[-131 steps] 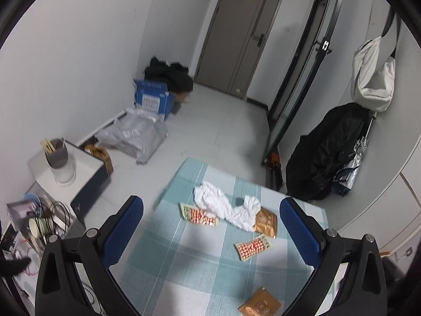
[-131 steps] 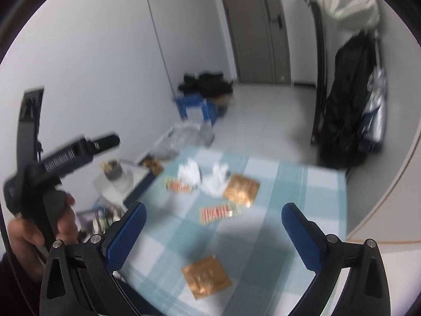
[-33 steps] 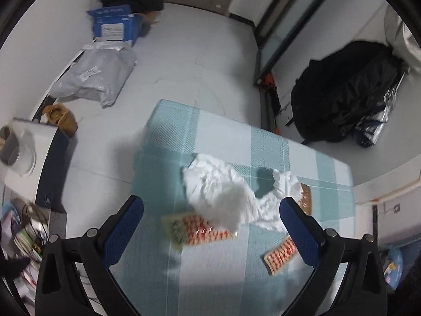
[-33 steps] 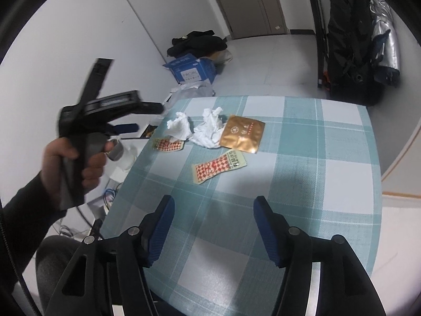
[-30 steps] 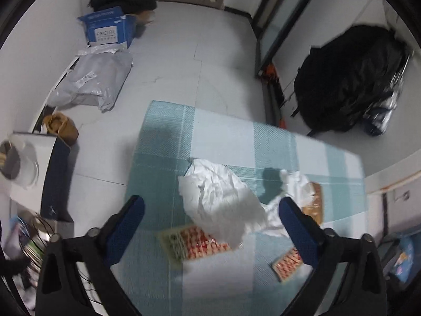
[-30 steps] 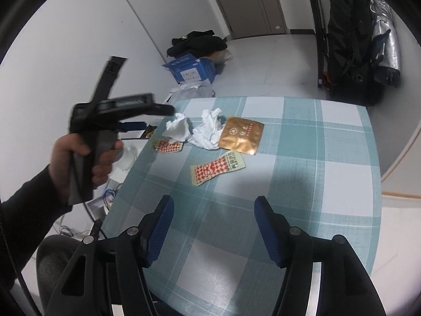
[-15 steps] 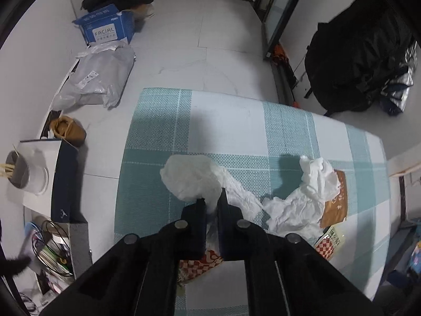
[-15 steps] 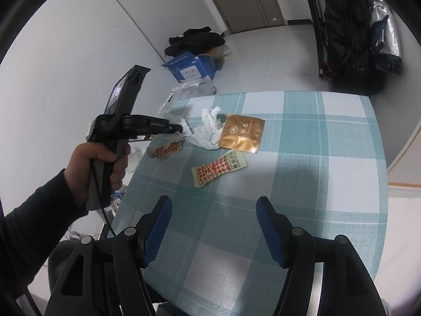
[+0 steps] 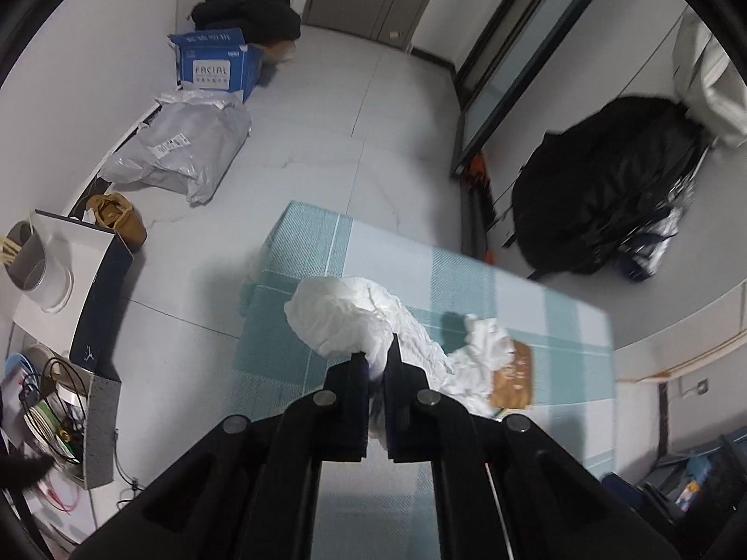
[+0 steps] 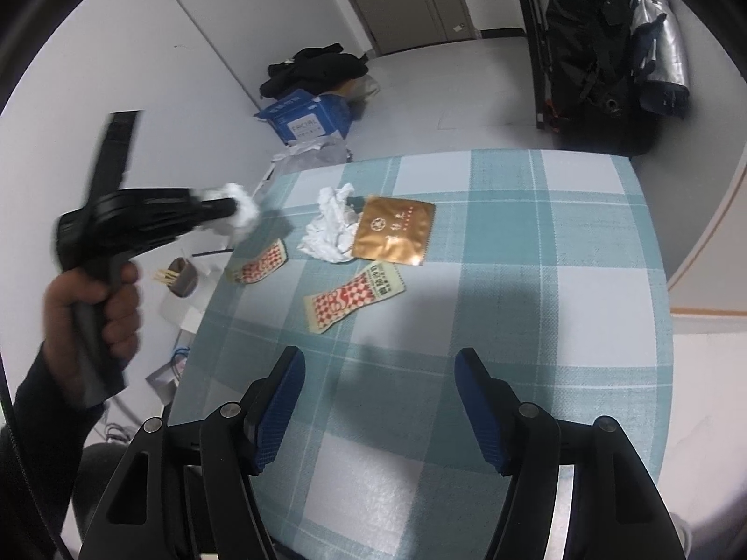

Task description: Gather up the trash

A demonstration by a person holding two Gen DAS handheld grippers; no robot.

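Now, left fingers (image 9: 373,359): squeezed tight on a crumpled white tissue (image 9: 345,317), lifted a little above the counter.
Left hand (image 10: 93,308): wraps the black handle at the left edge of the right wrist view; a dark sleeve covers the arm.
Right fingers (image 10: 380,373): blue pads spread apart with nothing between them, hanging over the checked cloth.
Counter (image 10: 537,280): covered by a teal and white checked cloth.
Trash on the counter: a second crumpled white tissue (image 10: 329,228) touches a flat gold foil packet (image 10: 394,235); two red and white patterned wrappers (image 10: 355,296) lie near them.
Floor: a blue cardboard box (image 9: 217,63) and a grey plastic bag (image 9: 182,151) by the wall.
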